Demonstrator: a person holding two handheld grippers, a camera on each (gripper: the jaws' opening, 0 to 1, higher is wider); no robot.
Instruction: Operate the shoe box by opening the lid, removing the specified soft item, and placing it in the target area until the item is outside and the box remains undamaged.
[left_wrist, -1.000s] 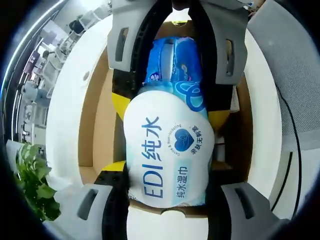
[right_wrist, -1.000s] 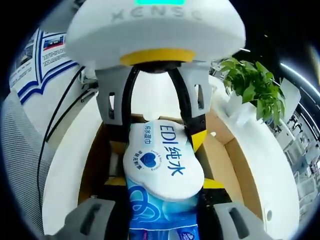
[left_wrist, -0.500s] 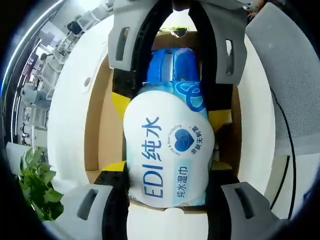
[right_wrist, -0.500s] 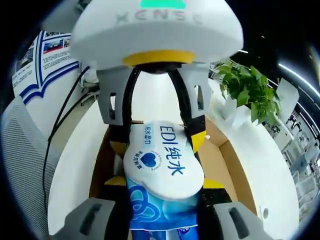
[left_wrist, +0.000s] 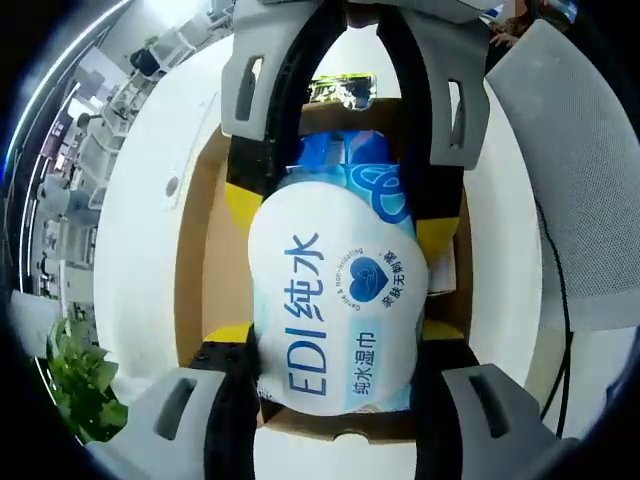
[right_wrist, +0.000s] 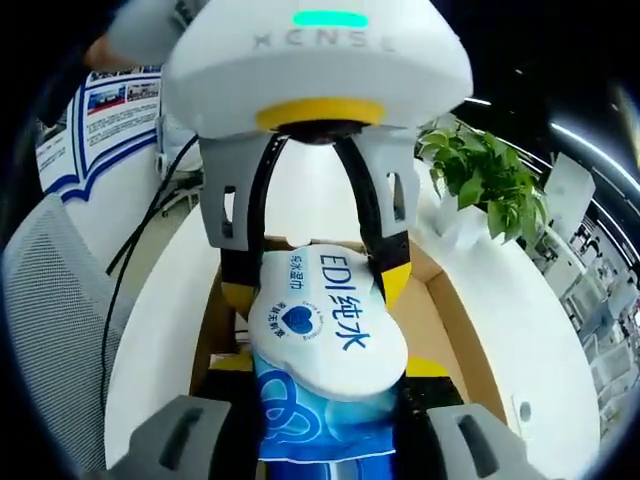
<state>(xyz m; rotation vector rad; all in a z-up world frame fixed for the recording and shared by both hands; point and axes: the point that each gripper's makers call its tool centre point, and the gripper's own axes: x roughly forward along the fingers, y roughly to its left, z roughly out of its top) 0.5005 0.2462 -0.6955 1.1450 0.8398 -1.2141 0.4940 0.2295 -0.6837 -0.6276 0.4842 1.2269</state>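
Blue-and-white soft wet-wipes pack (left_wrist: 335, 300) has risen higher above open brown cardboard shoe box (left_wrist: 195, 260) | left gripper (left_wrist: 335, 350) and right gripper (right_wrist: 325, 365) fingers both clenched on its ends | round white table (right_wrist: 150, 330) beneath

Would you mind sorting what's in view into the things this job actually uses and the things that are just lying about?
Belongs to the job:
- wet wipes pack, gripped at opposite ends by both grippers
- open cardboard shoe box beneath it
- left gripper
- right gripper

Just lying about:
- potted plant
- grey mesh chair
- black cable
- white round table
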